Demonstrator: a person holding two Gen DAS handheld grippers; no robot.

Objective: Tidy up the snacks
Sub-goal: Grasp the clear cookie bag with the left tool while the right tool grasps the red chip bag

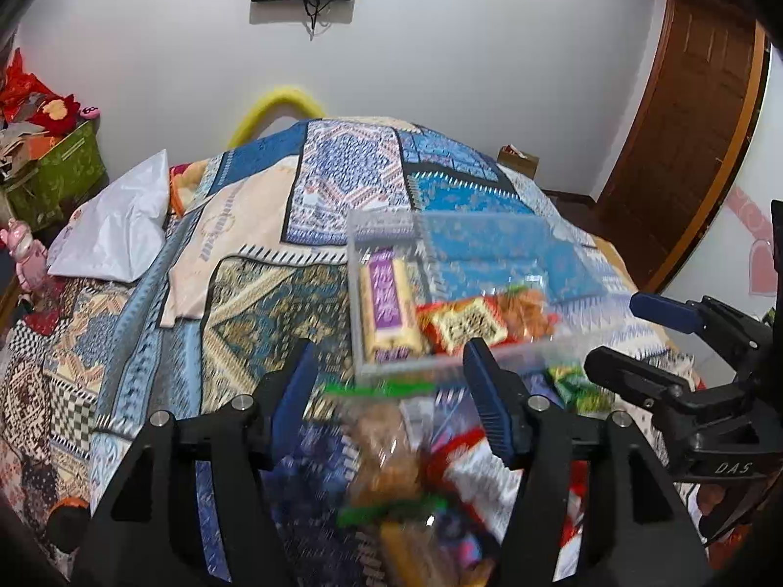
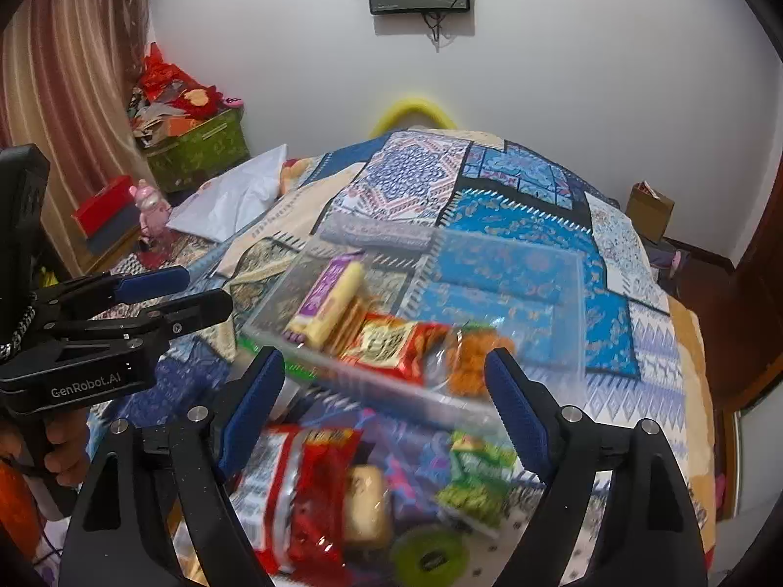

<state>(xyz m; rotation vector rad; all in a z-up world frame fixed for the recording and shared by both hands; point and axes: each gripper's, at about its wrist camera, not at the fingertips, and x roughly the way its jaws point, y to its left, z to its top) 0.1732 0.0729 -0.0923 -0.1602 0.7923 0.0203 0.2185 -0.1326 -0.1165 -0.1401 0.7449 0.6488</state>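
- My left gripper (image 1: pixel 391 372) stands released, nothing pinched between its blue pads; loose snack packets lie blurred on the bed below it.
- My right gripper (image 2: pixel 386 381) is also released and grasps nothing.
- The clear plastic box (image 2: pixel 553 367) sits on the patterned bedspread (image 1: pixel 244 293), at twelve o'clock from both grippers.
- Inside it, at its near end: a purple-and-cream biscuit pack (image 2: pixel 328 298), a red-and-gold packet (image 2: pixel 391 342), and an orange snack bag (image 2: pixel 470 357).
- A red packet (image 2: pixel 298 489) and green packet (image 2: pixel 474 479) lie at six o'clock of the box.

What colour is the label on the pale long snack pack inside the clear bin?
Purple, on the pale long snack pack; clearest in the left wrist view.
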